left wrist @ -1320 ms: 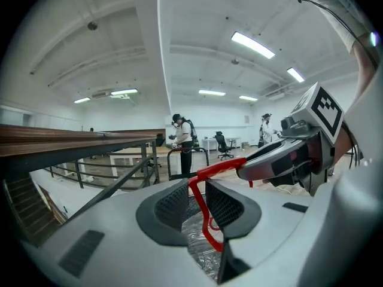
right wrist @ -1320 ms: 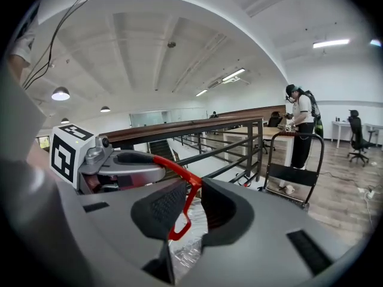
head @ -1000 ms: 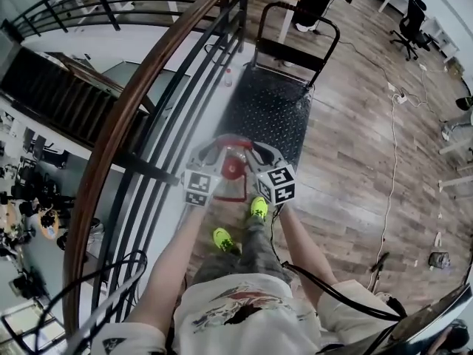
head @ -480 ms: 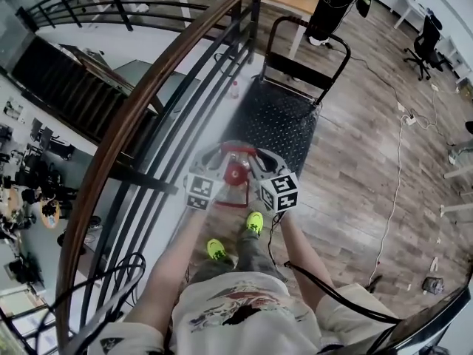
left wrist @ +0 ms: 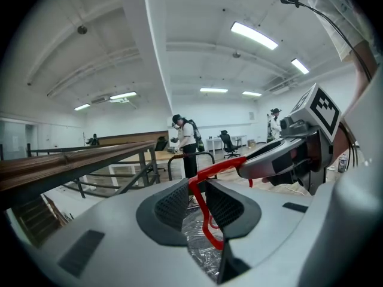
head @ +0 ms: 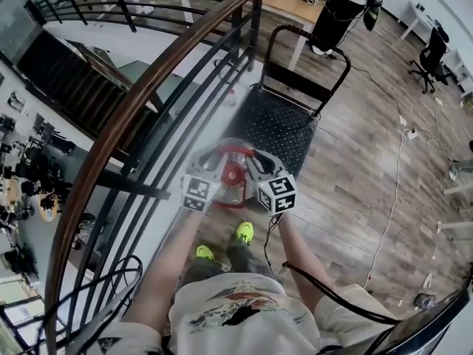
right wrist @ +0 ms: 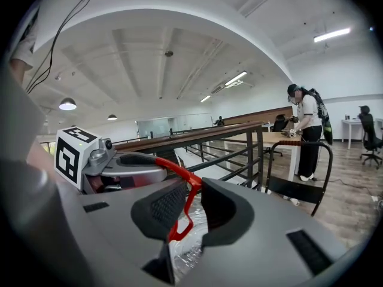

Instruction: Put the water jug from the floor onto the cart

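From the head view, the water jug (head: 233, 174) hangs in the air between the two grippers, the left gripper (head: 214, 167) and the right gripper (head: 255, 167) closing in on it from either side just ahead of the person's bright green shoes (head: 244, 232). It is up off the wooden floor (head: 355, 176) and sits short of the near end of the black cart (head: 277, 120), not on it; a dark railing (head: 140, 106) with a wooden top runs along the left. In the left gripper view, the fingers (left wrist: 172, 205) stand only a narrow way apart, pinched on the jug's red handle (left wrist: 202, 205), which runs up between them, with the clear body of the jug showing below (the other gripper comes in from the right onto the same handle). Farther off a person (left wrist: 187, 142) stands at a bench. In the right gripper view, that gripper's fingers (right wrist: 161, 207) are likewise drawn close on the red handle, its thin bar caught between the pads, the clear jug beneath it. The cart's upright push bar stands to the right, beyond the railing's end.
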Demonstrator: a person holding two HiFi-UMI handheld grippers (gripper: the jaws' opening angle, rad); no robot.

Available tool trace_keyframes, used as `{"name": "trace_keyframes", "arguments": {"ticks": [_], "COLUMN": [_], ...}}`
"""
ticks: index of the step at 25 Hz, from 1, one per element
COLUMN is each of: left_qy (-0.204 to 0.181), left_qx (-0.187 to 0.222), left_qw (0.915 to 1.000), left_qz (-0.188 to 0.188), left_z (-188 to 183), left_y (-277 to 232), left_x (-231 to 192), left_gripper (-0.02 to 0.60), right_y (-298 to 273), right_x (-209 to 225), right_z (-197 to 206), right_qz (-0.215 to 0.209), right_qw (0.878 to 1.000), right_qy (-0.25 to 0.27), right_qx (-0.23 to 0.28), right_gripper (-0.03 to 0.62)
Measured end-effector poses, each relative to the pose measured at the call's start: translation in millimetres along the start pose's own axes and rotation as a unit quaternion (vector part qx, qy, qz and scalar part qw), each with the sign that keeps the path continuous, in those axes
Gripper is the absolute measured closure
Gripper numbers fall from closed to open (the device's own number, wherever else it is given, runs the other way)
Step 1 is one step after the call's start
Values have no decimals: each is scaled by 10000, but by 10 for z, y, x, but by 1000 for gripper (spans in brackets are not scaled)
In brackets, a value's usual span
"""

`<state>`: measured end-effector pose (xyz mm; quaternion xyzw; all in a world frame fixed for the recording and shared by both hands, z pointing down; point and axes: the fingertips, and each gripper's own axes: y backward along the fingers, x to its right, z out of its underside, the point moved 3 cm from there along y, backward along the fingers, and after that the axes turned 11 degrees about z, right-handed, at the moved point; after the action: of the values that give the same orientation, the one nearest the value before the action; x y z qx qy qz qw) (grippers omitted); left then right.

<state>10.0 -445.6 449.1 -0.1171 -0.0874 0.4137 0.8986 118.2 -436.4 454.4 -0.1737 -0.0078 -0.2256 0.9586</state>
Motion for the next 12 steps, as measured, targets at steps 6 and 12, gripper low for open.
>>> {"name": "trace_keyframes", "arguments": {"ticks": [6, 12], "left_qy": [-2, -25], "left_qx": [28, 16], "left_qw": [10000, 9997], "left_qz": [-5, 249], "left_z": [-98, -126], "left_y": [-196, -541], "left_x": [27, -29], "left_gripper": [489, 489], "right_y": [-2, -103], "right_x": [212, 501], "right_z": [-71, -72], "right_qz": [33, 258], "right_qw": [10000, 9997], "right_qy": [45, -44], "right_qx": [60, 26], "right_gripper": [511, 511]}}
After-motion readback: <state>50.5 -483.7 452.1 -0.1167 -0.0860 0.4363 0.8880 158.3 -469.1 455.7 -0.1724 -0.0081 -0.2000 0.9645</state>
